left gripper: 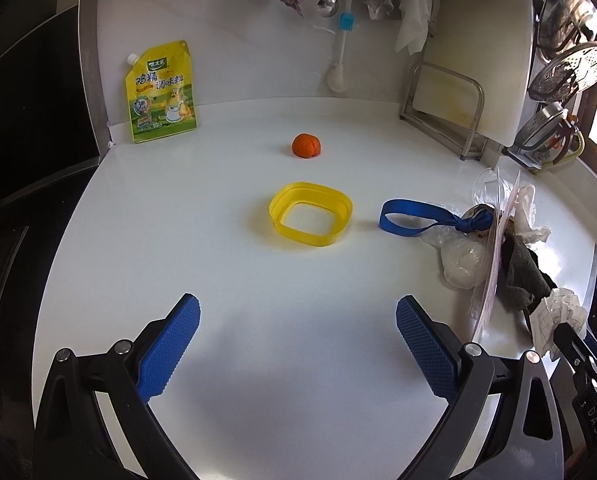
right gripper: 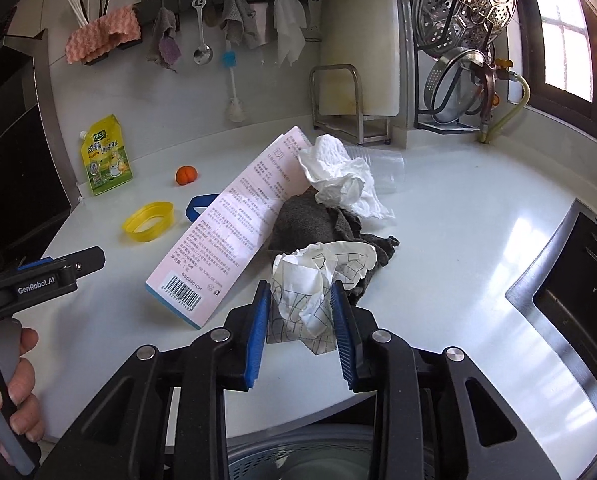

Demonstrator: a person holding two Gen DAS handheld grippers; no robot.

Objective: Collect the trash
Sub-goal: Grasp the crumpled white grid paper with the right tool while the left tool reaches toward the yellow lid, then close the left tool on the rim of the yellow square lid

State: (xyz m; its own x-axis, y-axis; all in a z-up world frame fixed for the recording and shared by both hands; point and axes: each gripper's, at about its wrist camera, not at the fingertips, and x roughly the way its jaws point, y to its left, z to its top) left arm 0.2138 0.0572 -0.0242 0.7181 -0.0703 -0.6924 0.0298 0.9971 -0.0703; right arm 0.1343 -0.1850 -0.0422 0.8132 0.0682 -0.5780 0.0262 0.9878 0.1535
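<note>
My right gripper (right gripper: 300, 292) is shut on a crumpled white paper with black lines (right gripper: 310, 292), at the near edge of a trash pile; the paper also shows in the left wrist view (left gripper: 558, 320). The pile holds a pink printed card (right gripper: 226, 232), a dark grey cloth (right gripper: 318, 224), a white tissue (right gripper: 338, 176) and a clear plastic cup (right gripper: 382, 168). My left gripper (left gripper: 298, 316) is open and empty above the white counter (left gripper: 218, 280). Ahead of it lie a yellow plastic ring (left gripper: 310, 214), a blue strap (left gripper: 414, 222) and an orange peel ball (left gripper: 306, 145).
A yellow seasoning pouch (left gripper: 162, 92) leans on the back wall. A cutting board in a metal rack (right gripper: 354, 80), hanging cloths and utensils line the wall. A steamer rack (right gripper: 466, 4) stands at the right. A dark sink (right gripper: 578, 288) lies to the right. A grey bin rim (right gripper: 298, 452) sits under my right gripper.
</note>
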